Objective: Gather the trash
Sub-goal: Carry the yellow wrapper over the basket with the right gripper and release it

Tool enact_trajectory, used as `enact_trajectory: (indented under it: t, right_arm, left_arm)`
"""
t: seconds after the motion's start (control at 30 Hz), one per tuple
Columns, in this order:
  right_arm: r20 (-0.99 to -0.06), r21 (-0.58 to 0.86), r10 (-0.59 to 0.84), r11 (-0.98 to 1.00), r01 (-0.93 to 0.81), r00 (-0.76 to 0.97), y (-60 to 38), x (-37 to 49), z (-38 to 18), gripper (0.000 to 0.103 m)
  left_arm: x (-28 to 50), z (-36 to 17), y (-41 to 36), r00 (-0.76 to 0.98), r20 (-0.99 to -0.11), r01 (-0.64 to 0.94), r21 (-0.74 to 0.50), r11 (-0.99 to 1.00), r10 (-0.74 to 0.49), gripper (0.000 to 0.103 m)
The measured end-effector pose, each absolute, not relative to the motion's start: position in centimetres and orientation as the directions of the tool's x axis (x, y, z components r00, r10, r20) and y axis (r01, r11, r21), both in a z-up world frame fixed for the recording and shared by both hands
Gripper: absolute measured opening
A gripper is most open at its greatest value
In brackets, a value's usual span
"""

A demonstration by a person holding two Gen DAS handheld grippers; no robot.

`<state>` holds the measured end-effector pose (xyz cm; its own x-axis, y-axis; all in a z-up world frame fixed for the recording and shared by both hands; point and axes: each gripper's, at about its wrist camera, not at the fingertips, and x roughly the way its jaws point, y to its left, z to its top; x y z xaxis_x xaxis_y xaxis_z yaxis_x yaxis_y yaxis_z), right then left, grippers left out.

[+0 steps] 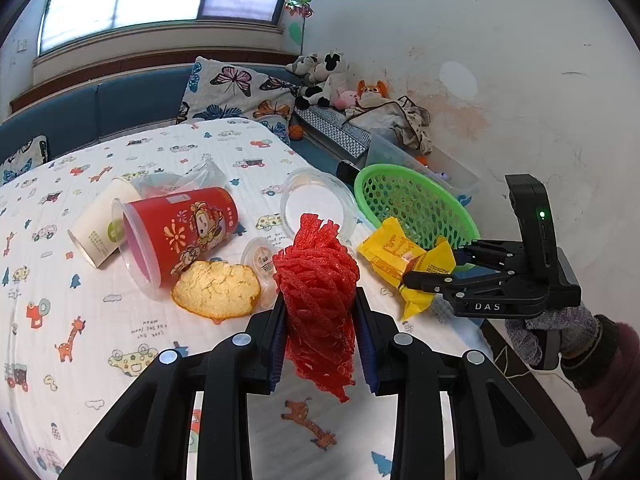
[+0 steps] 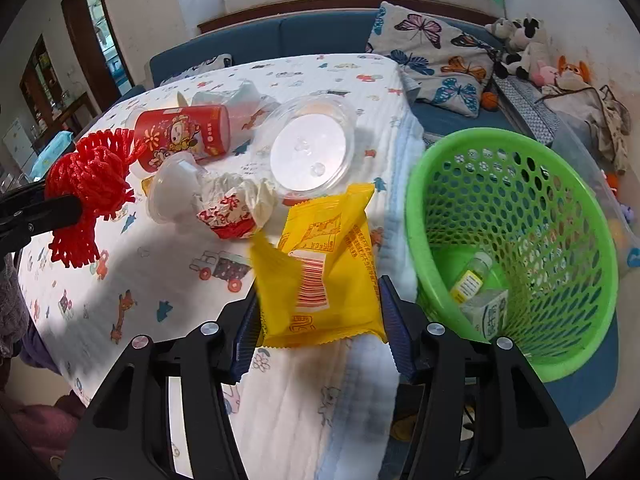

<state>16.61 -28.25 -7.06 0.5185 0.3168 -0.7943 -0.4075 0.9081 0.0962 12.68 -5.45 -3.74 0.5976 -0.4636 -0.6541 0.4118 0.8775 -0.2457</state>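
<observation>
My left gripper is closed on a bunched red plastic mesh net, which fills the centre of the left wrist view and hangs clear of the counter, a table under a white cartoon-printed quilted cloth. My right gripper has its pads pressed against the sides of a crinkled yellow foil snack wrapper, low in the centre of the right wrist view; the wrapper looks lifted off the cloth, just left of the green perforated plastic basket at the right of that frame.

As I judge it, the job is barely begun. Down in the basket lie only a small clear bottle with a yellow label and a small white carton. Both pieces I hold have yet to go in.

Left on the counter:
- a tipped red printed plastic cup, left of centre in the left wrist view
- a white paper cup beside it
- a clear round plastic lid
- a small clear plastic tub
- a crumpled white and red paper wrapper
- a piece of orange peel

The clear plastic behind the cups is too bunched for me to tell what it is.
</observation>
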Motion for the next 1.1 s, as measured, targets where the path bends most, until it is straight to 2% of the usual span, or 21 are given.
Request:
enact_trajectory:
  t: [0.2,0.47,0.77,0.83,0.9,1.1]
  right_arm:
    - [-0.761,0.109,0.306,0.929,-0.352,0.572,-30.2,16.7,-5.6,0.055]
    - [-0.73,0.102,0.223,0.97,-0.22,0.646,-35.4,18.1,-3.6,0.056]
    - [-0.741,0.14,0.158,0.987,-0.079,0.653,-41.2,20.1,-4.9,0.059]
    - [-0.743,0.155,0.155,0.986,-0.058,0.651,-42.2,20.4,-5.5,0.062]
    - [-0.748,0.168,0.155,0.985,-0.042,0.645,-43.0,20.6,-6.1,0.068]
    - [-0.753,0.204,0.165,0.979,-0.013,0.637,-44.4,20.8,-7.2,0.074]
  left_arm:
    - [13.0,-3.2,-6.1,0.595,-0.651,0.432,-0.236,0.871,-0.471,0.03]
    - [14.5,-2.3,-8.3,0.577,-0.643,0.474,-0.239,0.848,-0.504,0.03]
    - [16.8,-1.7,-12.2,0.551,-0.656,0.515,-0.22,0.829,-0.516,0.03]
    - [17.4,-1.5,-13.3,0.547,-0.659,0.526,-0.209,0.824,-0.516,0.03]
    - [17.8,-1.4,-14.3,0.543,-0.662,0.538,-0.199,0.819,-0.517,0.03]
    - [19.7,-1.5,-17.8,0.512,-0.68,0.57,-0.188,0.8,-0.525,0.03]
